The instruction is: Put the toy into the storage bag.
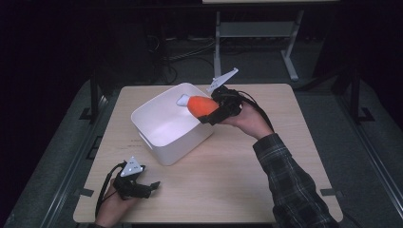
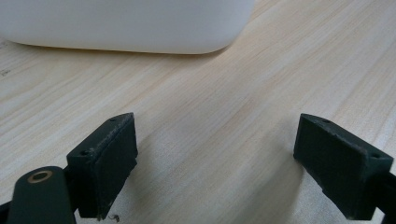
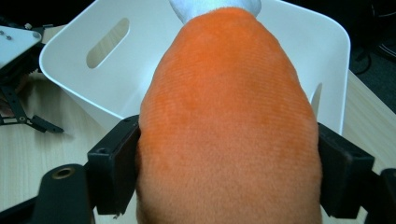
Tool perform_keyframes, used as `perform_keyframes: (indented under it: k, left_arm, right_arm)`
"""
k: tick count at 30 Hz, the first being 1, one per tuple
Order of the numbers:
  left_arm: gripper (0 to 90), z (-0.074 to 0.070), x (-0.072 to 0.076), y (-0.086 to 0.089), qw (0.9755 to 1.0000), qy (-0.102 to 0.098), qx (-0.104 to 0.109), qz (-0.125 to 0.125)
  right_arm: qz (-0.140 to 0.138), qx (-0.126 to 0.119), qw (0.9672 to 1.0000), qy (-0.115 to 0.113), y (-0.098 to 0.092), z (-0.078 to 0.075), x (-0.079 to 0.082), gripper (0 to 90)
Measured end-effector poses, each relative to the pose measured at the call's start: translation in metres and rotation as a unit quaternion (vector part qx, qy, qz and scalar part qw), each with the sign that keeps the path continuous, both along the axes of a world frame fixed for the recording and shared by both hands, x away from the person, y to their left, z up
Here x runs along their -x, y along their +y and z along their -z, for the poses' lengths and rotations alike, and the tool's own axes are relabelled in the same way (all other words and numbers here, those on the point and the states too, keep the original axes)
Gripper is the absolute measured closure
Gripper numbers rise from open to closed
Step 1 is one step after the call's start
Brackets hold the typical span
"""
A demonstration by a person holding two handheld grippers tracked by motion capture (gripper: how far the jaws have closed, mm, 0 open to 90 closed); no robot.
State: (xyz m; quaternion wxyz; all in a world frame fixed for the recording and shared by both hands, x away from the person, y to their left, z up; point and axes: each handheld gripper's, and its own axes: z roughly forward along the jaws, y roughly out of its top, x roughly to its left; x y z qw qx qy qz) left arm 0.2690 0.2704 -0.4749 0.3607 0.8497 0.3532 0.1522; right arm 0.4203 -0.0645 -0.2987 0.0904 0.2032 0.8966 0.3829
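An orange plush toy (image 1: 202, 105) with a white tip (image 1: 184, 100) hangs over the right rim of a white plastic bin (image 1: 157, 145). My right gripper (image 1: 212, 114) is shut on the toy; both black pads press its sides in the right gripper view, where the orange plush toy (image 3: 229, 121) points toward the white bin (image 3: 84, 84). Near the table's front left corner my left gripper (image 1: 151, 187) rests on the wood, open. The left gripper's pads (image 2: 109, 158) stand wide apart with bare table between them, and the white bin's wall (image 2: 126, 23) lies just ahead.
The light wooden table (image 1: 237, 166) has free room to the right of the bin and along the front. A metal table frame (image 1: 256, 33) and cables stand on the dark floor behind. A plaid sleeve (image 1: 290, 185) comes in from the lower right.
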Motion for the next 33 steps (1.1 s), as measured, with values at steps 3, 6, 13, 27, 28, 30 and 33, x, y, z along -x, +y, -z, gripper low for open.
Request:
perform_keyframes:
  k: [3, 6, 13, 27, 28, 30, 33]
  left_arm:
    - [12.6, 0.0, 0.0, 0.0, 1.0, 0.0, -0.001, 0.001]
    - [12.6, 0.0, 0.0, 0.0, 1.0, 0.0, -0.001, 0.001]
    - [12.5, 0.0, 0.0, 0.0, 1.0, 0.0, -0.001, 0.001]
    - [12.5, 0.0, 0.0, 0.0, 1.0, 0.001, -0.002, 0.001]
    - [12.5, 0.0, 0.0, 0.0, 1.0, 0.001, -0.002, 0.001]
    - [12.5, 0.0, 0.0, 0.0, 1.0, 0.001, -0.002, 0.002]
    - [12.5, 0.0, 0.0, 0.0, 1.0, 0.001, -0.001, 0.002]
  right_arm:
    - [-0.007, 0.001, 1.0, 0.001, 0.006, -0.002, -0.002, 20.6]
    - [-0.013, -0.006, 0.9999, 0.002, 0.011, -0.002, -0.004, 20.6]
    - [-0.02, -0.002, 0.9998, 0.005, 0.023, -0.003, -0.008, 20.5]
    - [-0.046, 0.007, 0.9989, 0.0, 0.054, -0.004, -0.016, 20.3]
    - [-0.049, 0.009, 0.9987, -0.001, 0.056, -0.004, -0.017, 20.4]
    - [-0.055, 0.006, 0.9984, 0.001, 0.065, -0.005, -0.019, 20.3]
    - [-0.061, 0.004, 0.9981, 0.003, 0.073, -0.004, -0.019, 20.3]
